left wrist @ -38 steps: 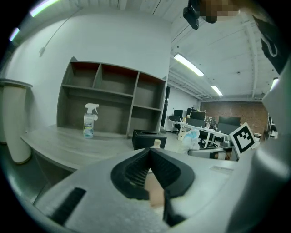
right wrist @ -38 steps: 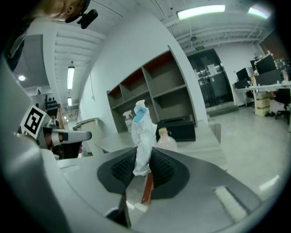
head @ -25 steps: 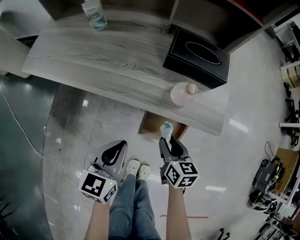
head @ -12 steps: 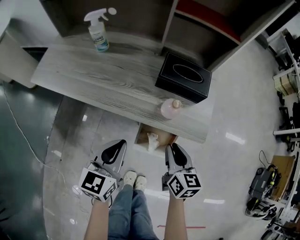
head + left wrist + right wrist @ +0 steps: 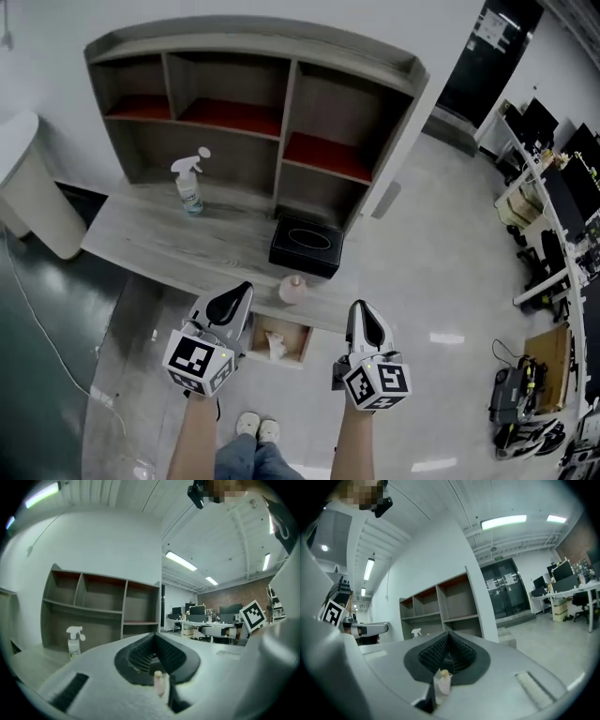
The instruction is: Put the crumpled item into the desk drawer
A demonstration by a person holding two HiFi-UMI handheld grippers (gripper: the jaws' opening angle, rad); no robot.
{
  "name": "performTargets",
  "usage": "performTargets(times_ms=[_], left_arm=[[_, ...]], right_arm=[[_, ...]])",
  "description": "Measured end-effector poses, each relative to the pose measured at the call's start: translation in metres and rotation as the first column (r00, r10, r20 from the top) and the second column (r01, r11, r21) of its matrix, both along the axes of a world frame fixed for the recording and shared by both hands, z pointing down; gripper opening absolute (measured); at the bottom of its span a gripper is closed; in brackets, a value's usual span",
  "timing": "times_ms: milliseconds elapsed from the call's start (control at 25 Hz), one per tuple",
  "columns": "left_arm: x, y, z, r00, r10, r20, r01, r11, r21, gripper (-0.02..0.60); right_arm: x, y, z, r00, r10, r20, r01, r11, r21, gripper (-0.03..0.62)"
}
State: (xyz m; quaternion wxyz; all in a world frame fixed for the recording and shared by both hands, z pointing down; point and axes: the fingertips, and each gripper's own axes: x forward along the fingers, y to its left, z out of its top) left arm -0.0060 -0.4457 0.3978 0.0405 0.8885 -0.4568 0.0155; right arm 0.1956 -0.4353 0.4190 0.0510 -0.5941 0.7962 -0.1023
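The crumpled white item [image 5: 275, 347] lies inside the open desk drawer [image 5: 259, 330], which sticks out under the front edge of the grey wood desk [image 5: 141, 239]. My left gripper [image 5: 234, 298] hovers above the drawer's left side with its jaws together and nothing in them. My right gripper [image 5: 364, 319] hangs to the right of the drawer, past the desk's end, shut and empty. In the left gripper view the left gripper [image 5: 157, 653] shows its ribbed pads pressed together. In the right gripper view the right gripper [image 5: 449, 653] looks the same.
On the desk stand a spray bottle [image 5: 189, 183], a black tissue box [image 5: 307, 246] and a pink round bottle [image 5: 292, 289]. A shelf hutch [image 5: 253, 103] rises behind them. A white bin [image 5: 28, 187] stands at the left. Office desks [image 5: 553, 187] and floor equipment [image 5: 525, 394] are at the right.
The crumpled item has left my right gripper and dropped into the drawer. The right jaws have closed. Both grippers and the view have pulled up and back from the desk.
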Motion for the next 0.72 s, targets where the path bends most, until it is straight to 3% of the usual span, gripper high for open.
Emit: performTargets(times_ms=[160, 360, 720], left_arm=[[0.01, 0.002, -0.065, 1.0, 0.022, 0.005, -0.023, 0.994, 0.109, 0.003], [0.023, 0.017, -0.115, 0.999, 0.046, 0.02, -0.049, 0.98, 0.195, 0.003], [0.029, 0.044, -0.133, 0.998, 0.056, 0.017, -0.059, 0.97, 0.236, 0.003]], right_arm=[[0.022, 0.012, -0.066, 0.999, 0.049, 0.0, -0.049, 0.992, 0.119, 0.012], [0.041, 0.04, -0.118, 0.996, 0.094, -0.004, -0.091, 0.971, 0.221, 0.012], [0.043, 0.078, -0.135, 0.995, 0.099, -0.026, -0.089, 0.96, 0.266, 0.011]])
